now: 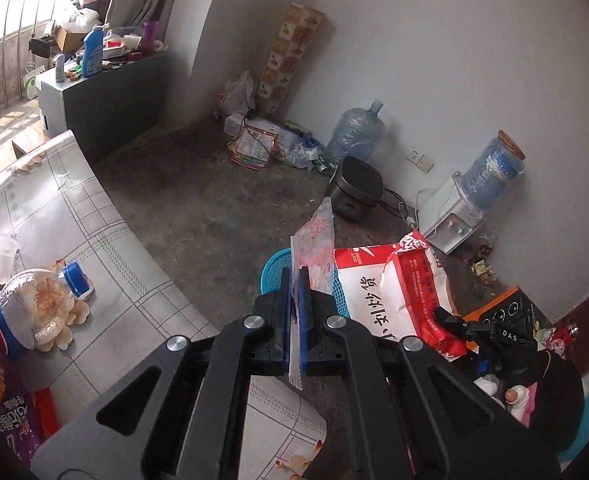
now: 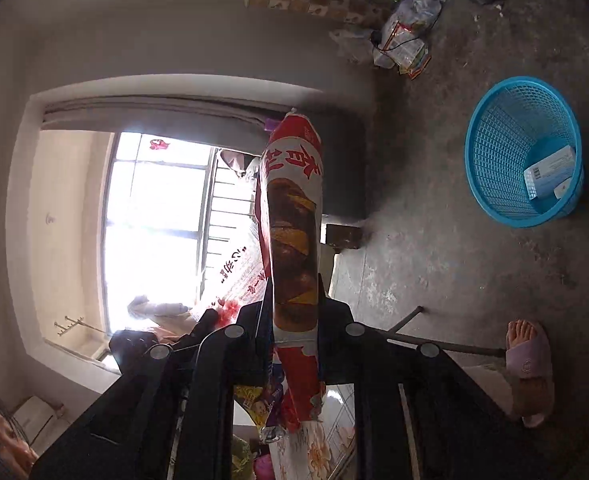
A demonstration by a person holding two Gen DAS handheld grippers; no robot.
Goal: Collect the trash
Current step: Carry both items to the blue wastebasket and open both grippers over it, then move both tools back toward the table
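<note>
- The clear plastic wrapper (image 1: 313, 248), smeared red, stands upright at centre frame, pinched between the closed jaws of the left gripper (image 1: 294, 292).
- The red-and-white snack bag (image 2: 292, 240) runs up the middle of the right wrist view, clamped in the right gripper (image 2: 294, 308).
- The blue mesh wastebasket (image 2: 490, 136) sits on the concrete floor at upper right, a white carton (image 2: 550, 172) already inside.
- Judged step: carrying both pieces to the basket. Next, each gripper needs to hang over the rim before its jaws part.
</note>
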